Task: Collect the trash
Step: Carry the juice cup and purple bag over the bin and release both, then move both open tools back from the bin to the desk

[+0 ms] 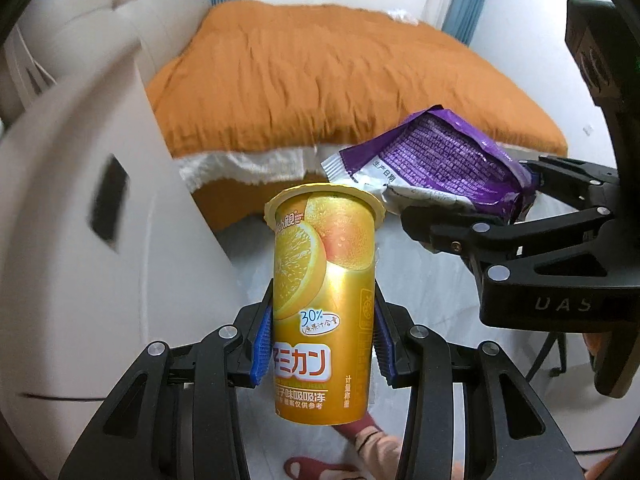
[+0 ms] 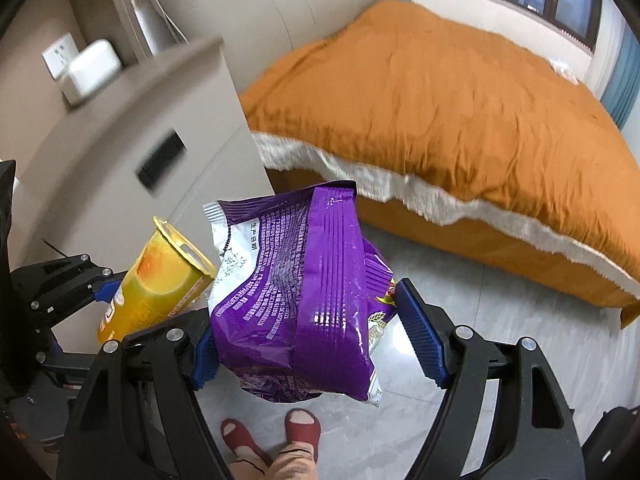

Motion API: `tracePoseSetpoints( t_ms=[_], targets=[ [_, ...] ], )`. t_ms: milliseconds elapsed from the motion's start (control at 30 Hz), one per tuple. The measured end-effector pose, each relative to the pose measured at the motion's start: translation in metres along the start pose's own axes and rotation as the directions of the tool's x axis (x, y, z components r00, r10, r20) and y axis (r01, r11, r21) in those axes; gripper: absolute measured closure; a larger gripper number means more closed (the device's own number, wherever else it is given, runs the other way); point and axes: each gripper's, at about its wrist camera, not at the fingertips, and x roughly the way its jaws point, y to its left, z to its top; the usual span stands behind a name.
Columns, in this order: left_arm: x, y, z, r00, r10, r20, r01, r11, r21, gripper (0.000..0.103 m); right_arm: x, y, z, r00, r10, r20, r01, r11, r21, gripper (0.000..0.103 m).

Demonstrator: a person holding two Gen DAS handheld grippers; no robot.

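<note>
My left gripper (image 1: 323,344) is shut on a yellow orange-jelly cup (image 1: 325,296), held upright in the air between the blue pads. The cup also shows in the right wrist view (image 2: 156,280), tilted, at the left. My right gripper (image 2: 308,336) is shut on a crumpled purple snack bag (image 2: 304,300); the left pad presses on it and the right pad touches its edge. The bag (image 1: 436,160) and the right gripper (image 1: 460,216) show at the right of the left wrist view, just right of the cup's rim.
A bed with an orange cover (image 1: 320,72) fills the back. A pale bedside cabinet (image 1: 88,216) stands at the left, with a white box (image 2: 90,70) on top. Pale tiled floor (image 2: 500,340) lies below. The person's feet in red slippers (image 2: 272,436) are beneath the grippers.
</note>
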Motion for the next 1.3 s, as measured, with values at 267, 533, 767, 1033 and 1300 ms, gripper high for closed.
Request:
tracePoseSetpoints(
  t_ms=[267, 533, 767, 1033, 1300],
  targets=[
    [0.128, 0.018, -0.042, 0.994, -0.055, -0.096, 0.051, 0.997, -0.052, 0.062, 0.109, -0.017, -0.038, 0.995, 0.019, -0.100, -0.017, 1.000, 0.014, 0.025],
    [0.236, 0.022, -0.094, 0.981, -0.088, -0.173, 0.079, 0.995, -0.061, 0.061, 0.212, -0.030, -0.083, 0.981, 0.026, -0.191, -0.025, 1.000, 0.009, 0.025],
    [0.297, 0.019, -0.120, 0.965, -0.082, -0.249, 0.062, 0.994, -0.086, 0.005, 0.264, -0.045, -0.117, 0.958, 0.005, -0.287, 0.005, 0.999, 0.034, 0.004],
    [0.285, 0.011, -0.112, 0.965, -0.046, -0.260, 0.032, 0.998, -0.061, 0.005, 0.250, -0.046, -0.122, 0.952, -0.008, -0.307, 0.023, 0.999, 0.046, 0.004],
    [0.204, 0.012, -0.087, 0.975, -0.008, -0.223, -0.010, 0.997, -0.078, 0.005, 0.191, -0.042, -0.094, 0.965, -0.022, -0.260, 0.035, 0.998, 0.047, 0.004]
  ],
)
